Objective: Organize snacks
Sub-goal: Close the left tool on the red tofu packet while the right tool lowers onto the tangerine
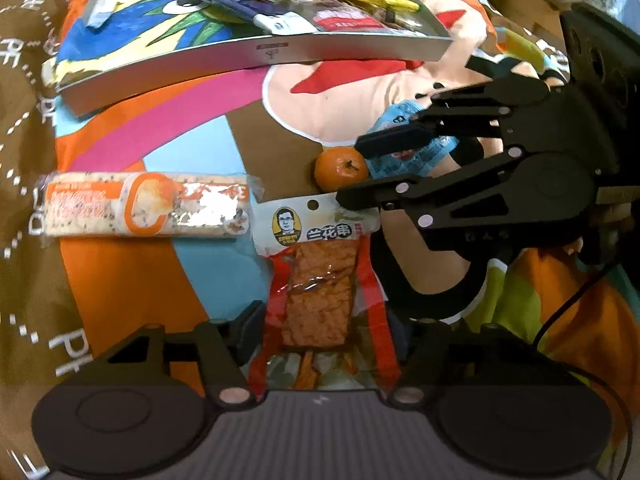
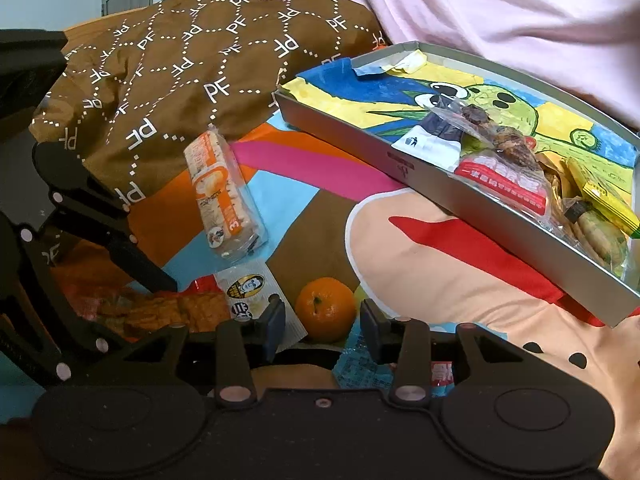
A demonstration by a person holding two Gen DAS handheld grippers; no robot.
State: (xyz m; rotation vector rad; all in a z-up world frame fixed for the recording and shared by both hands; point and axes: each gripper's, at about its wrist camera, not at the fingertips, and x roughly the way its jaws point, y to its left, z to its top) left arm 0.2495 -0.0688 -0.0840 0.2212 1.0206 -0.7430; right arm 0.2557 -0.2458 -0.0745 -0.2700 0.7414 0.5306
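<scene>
A grey tray (image 1: 256, 56) with a cartoon lining holds several snack packs at the back; it also shows in the right wrist view (image 2: 500, 216). On the colourful bedspread lie an orange-and-white cracker pack (image 1: 144, 210) (image 2: 222, 196), a red tofu-skewer pack (image 1: 320, 276) (image 2: 244, 296), a small orange (image 1: 340, 170) (image 2: 326, 308) and a blue packet (image 1: 412, 148) (image 2: 362, 376). My left gripper (image 1: 326, 328) is open around the tofu pack's lower end. My right gripper (image 2: 323, 326) (image 1: 352, 172) is open, over the blue packet, its tips by the orange.
A brown patterned pillow (image 2: 180, 64) lies at the left behind the cracker pack. A pink blanket (image 2: 500, 12) rises behind the tray. A black cable (image 1: 572, 300) trails from the right gripper.
</scene>
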